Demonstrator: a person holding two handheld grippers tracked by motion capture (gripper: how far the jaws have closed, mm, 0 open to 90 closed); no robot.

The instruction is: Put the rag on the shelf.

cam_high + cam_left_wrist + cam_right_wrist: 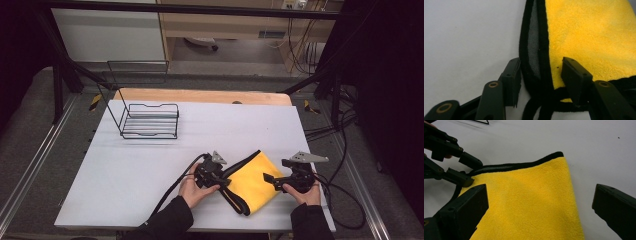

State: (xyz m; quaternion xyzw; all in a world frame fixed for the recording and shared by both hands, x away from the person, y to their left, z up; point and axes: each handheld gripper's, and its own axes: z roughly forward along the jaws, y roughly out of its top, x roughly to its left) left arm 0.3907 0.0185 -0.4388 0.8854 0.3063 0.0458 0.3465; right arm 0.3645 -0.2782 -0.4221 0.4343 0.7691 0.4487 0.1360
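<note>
The folded yellow microfiber cloth (254, 181) lay at lower centre of the high view on the white table (150, 165), between both hands. The left gripper (541, 75) straddled its black-bound edge, jaws half spread, not yet pinching. The right gripper (540, 207) stood wide open over the opposite side, equally near.

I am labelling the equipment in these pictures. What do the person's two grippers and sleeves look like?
Both the left gripper and the right gripper are black, with two blocky jaws on arms with brass-coloured rivets. Each carries a grey three-cornered plate on top and trails a black cable. The sleeves are black.
</note>
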